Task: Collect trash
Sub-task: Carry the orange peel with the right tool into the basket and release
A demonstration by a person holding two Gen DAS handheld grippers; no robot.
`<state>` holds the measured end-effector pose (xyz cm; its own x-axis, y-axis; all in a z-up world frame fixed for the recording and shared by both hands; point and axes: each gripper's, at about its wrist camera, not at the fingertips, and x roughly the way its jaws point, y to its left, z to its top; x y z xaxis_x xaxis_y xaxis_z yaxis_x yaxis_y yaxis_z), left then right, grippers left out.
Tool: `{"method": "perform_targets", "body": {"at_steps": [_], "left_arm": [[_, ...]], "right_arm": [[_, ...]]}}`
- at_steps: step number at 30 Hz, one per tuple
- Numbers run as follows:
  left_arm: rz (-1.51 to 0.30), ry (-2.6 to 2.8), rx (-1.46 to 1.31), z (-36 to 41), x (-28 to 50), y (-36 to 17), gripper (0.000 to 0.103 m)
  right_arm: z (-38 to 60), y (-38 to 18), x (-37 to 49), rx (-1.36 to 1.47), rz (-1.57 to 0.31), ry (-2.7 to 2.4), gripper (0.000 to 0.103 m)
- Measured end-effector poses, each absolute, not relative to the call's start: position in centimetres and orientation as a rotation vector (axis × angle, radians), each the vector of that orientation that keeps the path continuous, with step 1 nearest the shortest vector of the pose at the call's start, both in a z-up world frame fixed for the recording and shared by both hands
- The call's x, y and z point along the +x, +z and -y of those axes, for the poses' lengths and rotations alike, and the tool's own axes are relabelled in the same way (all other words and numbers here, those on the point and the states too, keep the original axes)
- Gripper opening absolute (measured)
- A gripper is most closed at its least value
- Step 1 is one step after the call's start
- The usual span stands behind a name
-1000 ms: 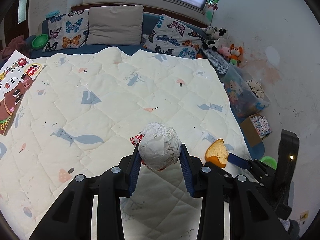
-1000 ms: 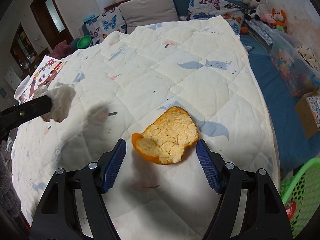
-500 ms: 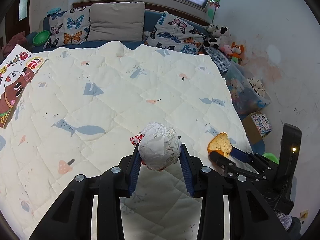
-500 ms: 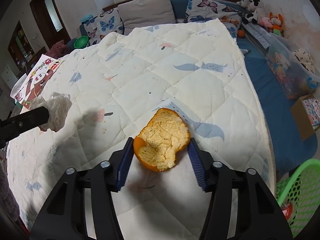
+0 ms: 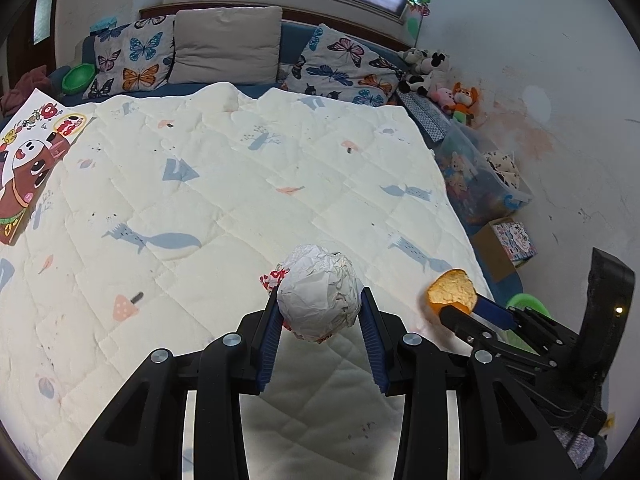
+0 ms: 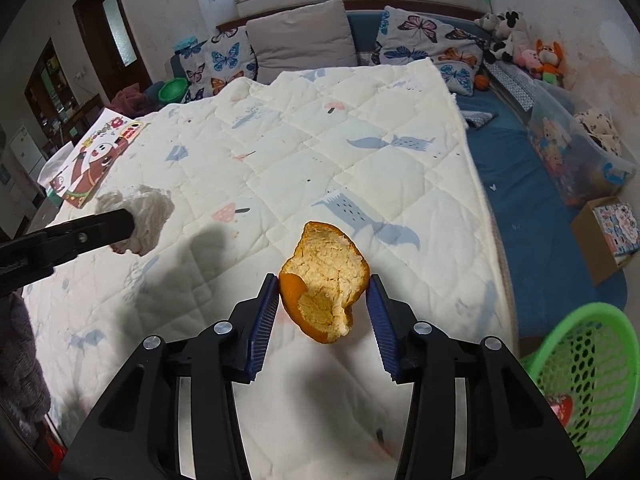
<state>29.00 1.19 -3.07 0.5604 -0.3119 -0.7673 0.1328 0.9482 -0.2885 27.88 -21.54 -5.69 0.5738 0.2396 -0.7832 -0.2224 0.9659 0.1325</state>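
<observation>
A: Left tongs point(image 5: 319, 312) clamped on the paper ball point(image 5: 318, 294), both blue pads pressed into its sides, and the ball is hanging clear above the quilt point(image 5: 224, 184).

B: And the right tongs point(image 6: 322, 306) have just been closing on the peel point(image 6: 325, 280): the pads now meet its two edges, pith side facing the camera, and it's up off the bed with its shadow on the quilt below (a good big piece of orange, that).

A: From the left camera you can see the peel poking out past the right tongs, near the quilt's right edge.

B: A green basket point(image 6: 588, 356) sits on the floor at the lower right, just off the bed's corner, something red inside it.

A: Further out, a cartoon book point(image 5: 30, 168) lies on the bed's left side, butterfly pillows point(image 5: 132, 60) along the headboard, plush toys point(image 5: 444, 80) in the far corner.
</observation>
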Motion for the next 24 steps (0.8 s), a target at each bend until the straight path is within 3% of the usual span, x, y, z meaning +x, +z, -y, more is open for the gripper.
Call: {"method": "perform_targets", "body": {"at_steps": [24], "left_arm": [[-0.923, -0.440, -0.126, 7.1, 22.2, -1.4, 0.037]], "right_arm": [[30.6, -3.4, 16.4, 0.129, -0.860, 0.144, 0.046]]}}
